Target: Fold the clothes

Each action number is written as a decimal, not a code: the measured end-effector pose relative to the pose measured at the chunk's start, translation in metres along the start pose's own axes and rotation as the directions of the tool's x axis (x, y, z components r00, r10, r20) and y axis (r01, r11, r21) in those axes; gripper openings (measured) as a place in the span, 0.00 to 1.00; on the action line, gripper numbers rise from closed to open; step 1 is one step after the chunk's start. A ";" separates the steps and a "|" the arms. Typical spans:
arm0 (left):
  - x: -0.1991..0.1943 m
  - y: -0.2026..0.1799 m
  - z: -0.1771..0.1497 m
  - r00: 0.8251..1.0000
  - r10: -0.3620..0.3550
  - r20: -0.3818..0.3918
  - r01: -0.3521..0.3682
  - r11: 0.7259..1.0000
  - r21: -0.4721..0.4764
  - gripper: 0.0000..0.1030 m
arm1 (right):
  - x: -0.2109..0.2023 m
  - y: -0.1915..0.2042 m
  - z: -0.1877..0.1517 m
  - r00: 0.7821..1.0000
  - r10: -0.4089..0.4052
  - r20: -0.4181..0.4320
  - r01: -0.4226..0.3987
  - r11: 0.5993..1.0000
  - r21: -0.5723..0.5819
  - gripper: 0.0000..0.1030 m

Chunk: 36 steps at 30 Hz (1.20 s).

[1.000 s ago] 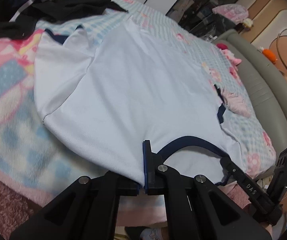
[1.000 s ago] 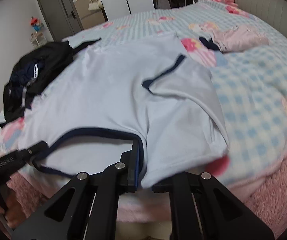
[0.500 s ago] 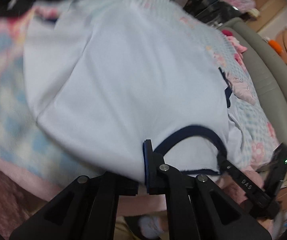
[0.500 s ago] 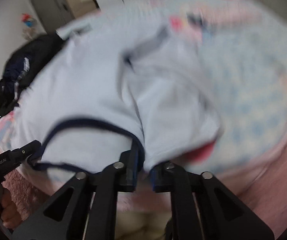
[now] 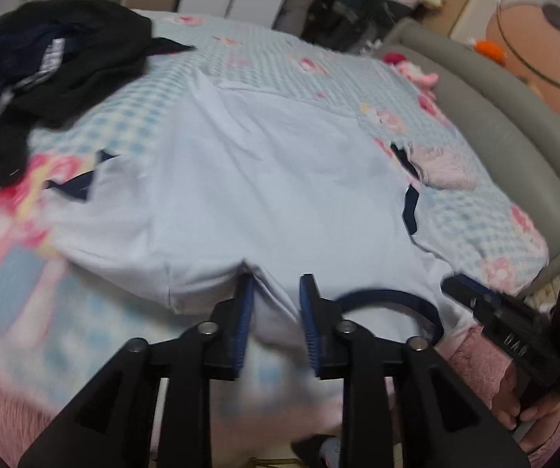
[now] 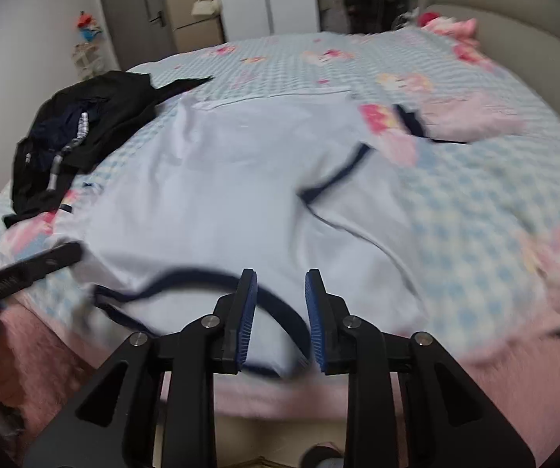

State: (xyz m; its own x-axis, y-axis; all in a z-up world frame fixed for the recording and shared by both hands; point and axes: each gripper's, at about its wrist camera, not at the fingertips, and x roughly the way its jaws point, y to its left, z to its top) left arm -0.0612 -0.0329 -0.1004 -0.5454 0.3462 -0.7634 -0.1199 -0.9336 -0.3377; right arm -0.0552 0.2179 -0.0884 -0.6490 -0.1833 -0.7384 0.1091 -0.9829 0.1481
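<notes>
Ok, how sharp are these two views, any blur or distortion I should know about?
Left wrist view: motion blur smears the near bed edge and the shirt hem by the left gripper; the black clothes farther back look clearer. Right wrist view: the collar and right-hand bedspread are streaked, the right gripper stays crisp. Both views: fisheye bending and dark corners, soft indoor light, no glare.

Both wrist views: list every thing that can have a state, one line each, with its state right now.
Left gripper: open, shirt shoulder fabric between the jaws.
Right gripper: open, jaws astride the navy collar.
White T-shirt: spread flat on the bed, unfolded, collar at the near edge.
Dark clothes pile: crumpled heap, unfolded, beside the shirt.
Pink garment: lying loose past the shirt's sleeve; folded or not, cannot tell.
Grey door: shut.
</notes>
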 end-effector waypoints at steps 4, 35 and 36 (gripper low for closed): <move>0.014 0.015 -0.024 0.988 0.034 -0.150 -0.042 0.998 -0.047 0.26 | 0.037 -0.010 -0.010 0.992 -0.070 -0.104 0.073 0.997 0.019 0.32; 0.041 -0.049 0.002 0.991 -0.042 -0.130 0.048 0.998 0.043 0.36 | 0.029 -0.140 -0.011 0.990 0.123 -0.075 -0.087 0.923 0.375 0.35; 0.042 -0.050 0.001 0.990 -0.038 -0.133 0.044 0.998 0.045 0.36 | 0.026 -0.138 -0.009 0.990 0.125 -0.062 -0.094 0.928 0.361 0.25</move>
State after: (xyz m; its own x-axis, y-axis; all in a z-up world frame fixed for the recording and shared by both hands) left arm -0.0790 0.0279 -0.1152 -0.4250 0.3903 -0.8167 -0.1812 -0.9207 -0.3457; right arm -0.0803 0.3484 -0.1342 -0.5821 -0.3052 -0.7537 -0.1095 -0.8890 0.4446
